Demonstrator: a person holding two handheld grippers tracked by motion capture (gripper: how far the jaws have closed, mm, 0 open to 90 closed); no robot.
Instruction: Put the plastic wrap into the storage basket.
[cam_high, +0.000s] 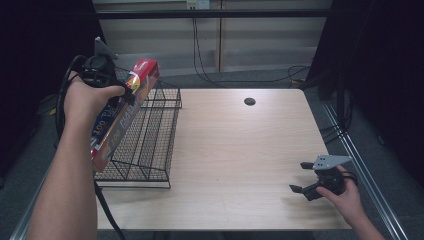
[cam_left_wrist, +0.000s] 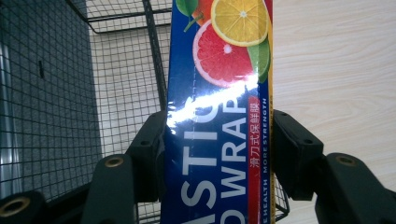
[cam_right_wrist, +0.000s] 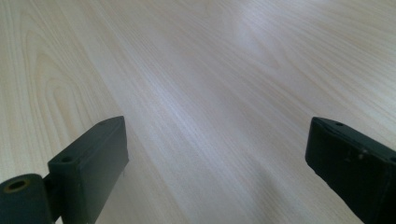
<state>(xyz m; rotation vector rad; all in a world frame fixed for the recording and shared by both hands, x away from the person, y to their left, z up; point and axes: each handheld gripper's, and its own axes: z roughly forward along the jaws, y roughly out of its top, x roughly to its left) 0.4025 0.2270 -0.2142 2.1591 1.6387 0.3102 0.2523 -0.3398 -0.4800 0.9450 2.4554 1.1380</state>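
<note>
The left tongs (cam_high: 131, 90) clamp both jaws against the sides of a long blue-and-red cardboard box of plastic wrap (cam_left_wrist: 217, 121), holding it tilted above the black wire-mesh basket (cam_high: 150, 145) at the left edge of the pale wooden table (cam_high: 240, 150). The right tongs (cam_high: 301, 176) rest near the table's right edge, jaws spread wide with nothing between them.

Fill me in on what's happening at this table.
A person works with a hand-held gripper in each hand. The left hand-held gripper is shut on a long box of plastic wrap, holding it tilted over the wire basket at the table's left edge. The right hand-held gripper rests open, holding nothing.
</note>
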